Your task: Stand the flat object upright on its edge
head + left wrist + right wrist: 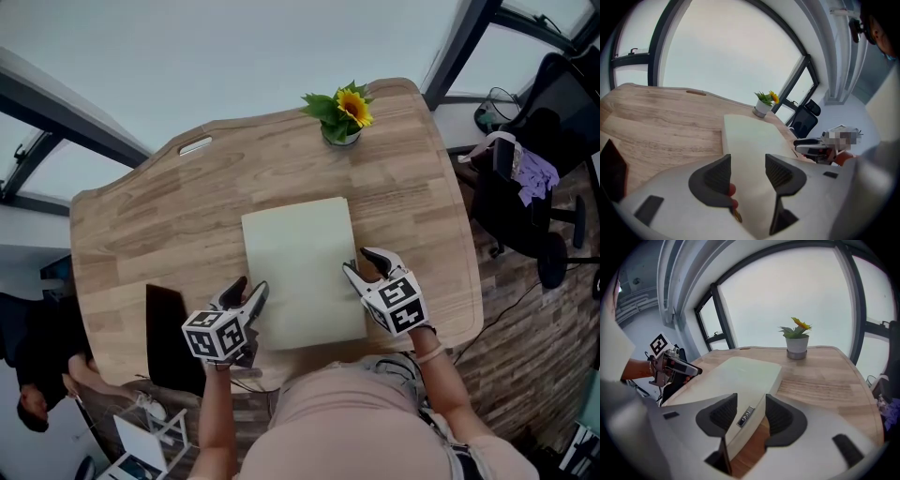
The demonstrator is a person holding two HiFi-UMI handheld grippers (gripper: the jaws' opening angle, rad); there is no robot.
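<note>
We see the flat object (300, 267), a pale cream slab, lying face down in the middle of the tabletop (141, 225), at the centre of the head view; a potted flower (342, 117) stands well beyond its far edge, and a dark thing (169, 333) lies apart at the lower left.

The left claw (748, 165) straddles the slab's left side edge near the lower corner; its jaws stand apart with the edge between them, and neither pad seems to press. The right claw (751, 406) is likewise released around the right side edge, just by a small label (746, 416); a gap shows on each side of the slab.

We judge the step in hand to be taking hold, so nothing is upright yet. To do it well we would close both claws at matching spots on the two side edges; pads should sit square on the faces, not on the corner. Then we would raise the near edge with both hands together, letting the far edge pivot on the wood; uneven lifting could twist the slab or slide it towards the flower.
</note>
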